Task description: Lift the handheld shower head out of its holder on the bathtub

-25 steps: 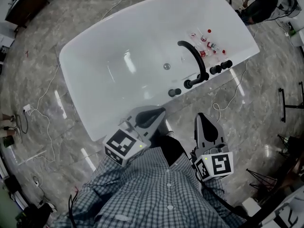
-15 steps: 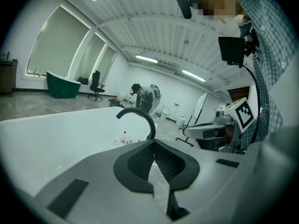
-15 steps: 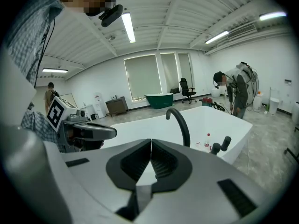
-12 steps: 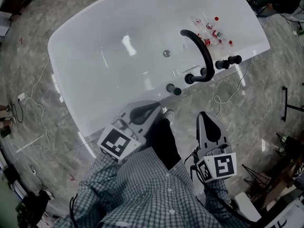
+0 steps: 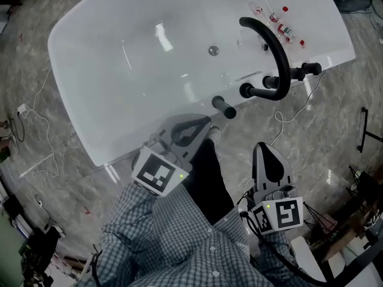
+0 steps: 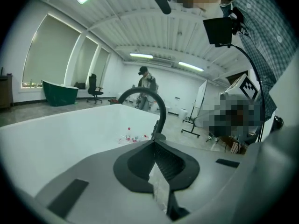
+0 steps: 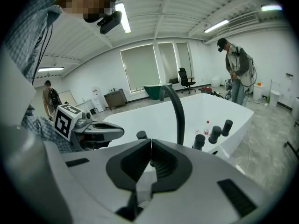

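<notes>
A white bathtub (image 5: 119, 94) fills the top of the head view. On its near rim stand a black arched faucet (image 5: 276, 49) and several black cylindrical fittings, the leftmost (image 5: 224, 107) set apart from the others (image 5: 246, 90). I cannot tell which one is the shower head. My left gripper (image 5: 202, 124) hangs shut and empty just short of the rim, below the leftmost fitting. My right gripper (image 5: 261, 147) is shut and empty over the floor, farther from the tub. The faucet (image 6: 161, 108) rises beyond the shut left jaws. The right gripper view shows the faucet (image 7: 179, 111) and fittings (image 7: 215, 134).
Small red-capped bottles (image 5: 281, 24) lie inside the tub. Cables (image 5: 36, 124) run over the marble floor at left, and another (image 5: 287, 115) by the rim. Black stands (image 5: 365, 130) are at the right. A person (image 7: 236, 69) stands beyond the tub.
Both grippers have sunk lower and stayed shut. In the head view the tub has slid up and its rim fittings show larger and closer to the grippers.
</notes>
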Demonstrator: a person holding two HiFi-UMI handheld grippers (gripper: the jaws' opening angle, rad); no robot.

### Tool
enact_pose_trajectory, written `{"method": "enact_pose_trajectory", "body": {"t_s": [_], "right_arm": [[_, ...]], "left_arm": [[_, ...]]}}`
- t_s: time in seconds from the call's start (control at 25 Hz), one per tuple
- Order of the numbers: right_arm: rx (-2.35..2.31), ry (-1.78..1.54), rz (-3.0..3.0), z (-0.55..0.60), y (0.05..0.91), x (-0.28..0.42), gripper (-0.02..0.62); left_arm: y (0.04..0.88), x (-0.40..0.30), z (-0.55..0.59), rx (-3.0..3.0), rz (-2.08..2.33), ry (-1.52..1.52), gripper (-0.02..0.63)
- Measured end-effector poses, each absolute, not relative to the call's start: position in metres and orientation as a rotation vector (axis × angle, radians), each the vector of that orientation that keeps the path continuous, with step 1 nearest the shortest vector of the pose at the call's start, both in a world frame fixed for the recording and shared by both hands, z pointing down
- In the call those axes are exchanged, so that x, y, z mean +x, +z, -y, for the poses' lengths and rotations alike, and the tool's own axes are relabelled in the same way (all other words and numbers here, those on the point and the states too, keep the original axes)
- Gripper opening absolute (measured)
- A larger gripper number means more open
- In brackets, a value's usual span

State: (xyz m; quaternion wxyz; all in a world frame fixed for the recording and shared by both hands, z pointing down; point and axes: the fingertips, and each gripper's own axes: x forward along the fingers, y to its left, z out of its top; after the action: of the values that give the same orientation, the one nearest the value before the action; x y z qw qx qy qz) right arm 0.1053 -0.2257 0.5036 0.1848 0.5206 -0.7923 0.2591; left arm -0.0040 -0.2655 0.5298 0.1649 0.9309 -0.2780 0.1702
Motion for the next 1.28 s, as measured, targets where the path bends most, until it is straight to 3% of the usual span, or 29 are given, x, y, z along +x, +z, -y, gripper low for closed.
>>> {"method": "enact_pose_trajectory", "body": {"t_s": [0.44, 1.2, 1.28], "right_arm": [[1.428, 0.83, 2.189, 0.215, 0.569, 0.119, 0.017], [1.458, 0.974, 2.165, 0.211, 0.629, 0.133, 0.017], [1.471, 0.99, 2.162, 0.213, 0.632, 0.138, 0.017]], "left_arm": [[0.62, 0.003, 0.269, 2.615, 0.799, 0.528, 0.009], [0.72, 0.011, 0.273, 2.678, 0.783, 0.904, 0.014], [0.726, 0.014, 0.273, 2.676, 0.768, 0.929, 0.04]]}}
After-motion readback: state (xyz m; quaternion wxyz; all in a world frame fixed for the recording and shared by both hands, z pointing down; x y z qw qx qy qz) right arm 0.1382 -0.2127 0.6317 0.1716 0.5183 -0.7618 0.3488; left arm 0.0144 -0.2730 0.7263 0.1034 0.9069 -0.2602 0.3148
